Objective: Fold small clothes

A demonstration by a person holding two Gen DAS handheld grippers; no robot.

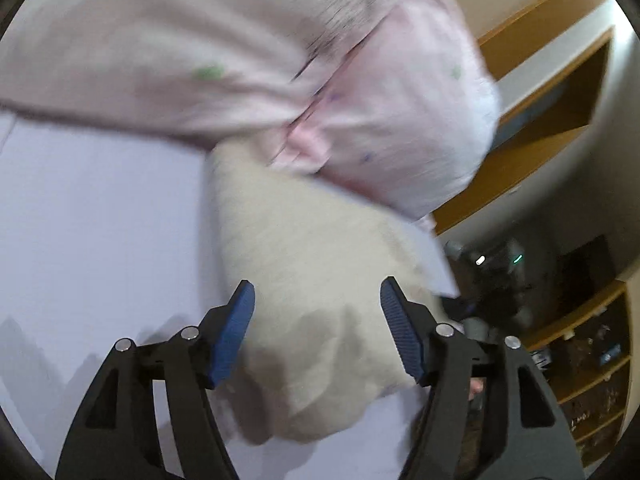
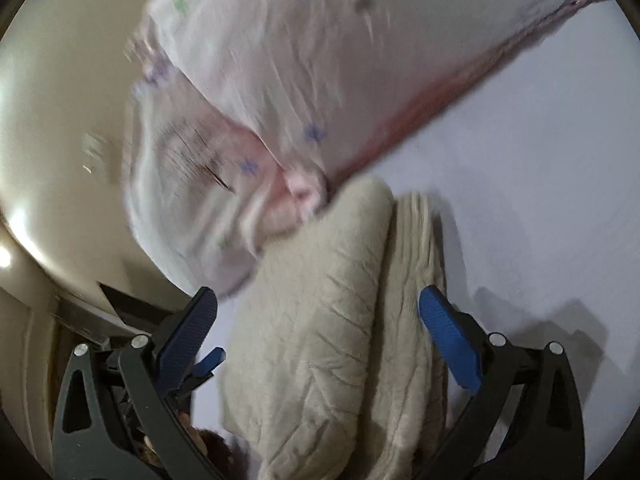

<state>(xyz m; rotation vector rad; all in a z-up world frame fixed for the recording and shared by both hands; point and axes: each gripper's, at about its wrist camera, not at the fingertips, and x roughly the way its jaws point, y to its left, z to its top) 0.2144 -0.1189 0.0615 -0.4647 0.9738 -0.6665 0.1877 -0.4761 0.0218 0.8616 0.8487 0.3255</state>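
Two garments lie on the white desk (image 1: 80, 220): one folded, crinkled cream cloth (image 2: 320, 340) and one pale pink garment with small printed flowers (image 2: 300, 60) overlapping its far end, probably next for folding. Left gripper (image 1: 316, 328) and right gripper (image 2: 320, 340) both stand apart, empty, flanking the cream cloth.

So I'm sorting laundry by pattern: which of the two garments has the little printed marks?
The pink garment, dotted with small blue and green marks; the beige one is plain.
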